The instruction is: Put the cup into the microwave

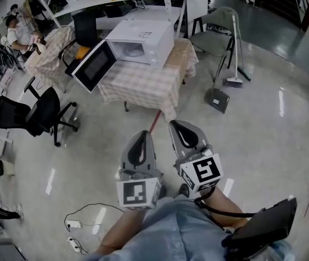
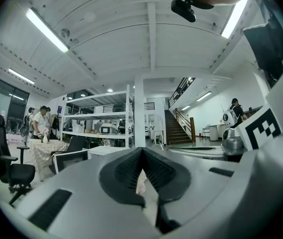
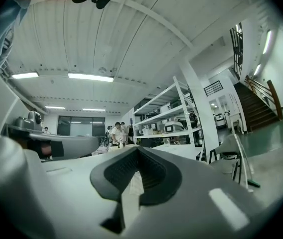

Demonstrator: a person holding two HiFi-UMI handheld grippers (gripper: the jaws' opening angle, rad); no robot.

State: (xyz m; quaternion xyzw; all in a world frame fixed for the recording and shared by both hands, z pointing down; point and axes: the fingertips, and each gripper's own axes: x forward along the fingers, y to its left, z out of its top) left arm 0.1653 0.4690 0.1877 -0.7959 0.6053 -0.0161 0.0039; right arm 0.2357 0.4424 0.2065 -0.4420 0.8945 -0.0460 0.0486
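Note:
A white microwave (image 1: 143, 37) stands on a table with a checked cloth (image 1: 143, 86), a few steps ahead of me, and its dark-windowed door (image 1: 93, 65) is swung open to the left. A pale shape shows inside the cavity; I cannot tell whether it is the cup. My left gripper (image 1: 142, 134) and right gripper (image 1: 176, 125) are held side by side over the floor, pointing level toward the table. Both are shut with nothing between the jaws. The left gripper (image 2: 142, 151) and the right gripper (image 3: 137, 149) each show their pads meeting at the tip.
A black office chair (image 1: 40, 113) stands left of the table, with a grey chair (image 1: 214, 34), a broom (image 1: 234, 80) and a dustpan (image 1: 218, 99) to its right. Cables and power strips (image 1: 75, 224) lie on the floor at lower left. A second clothed table (image 1: 51, 50) with seated people is at the far left.

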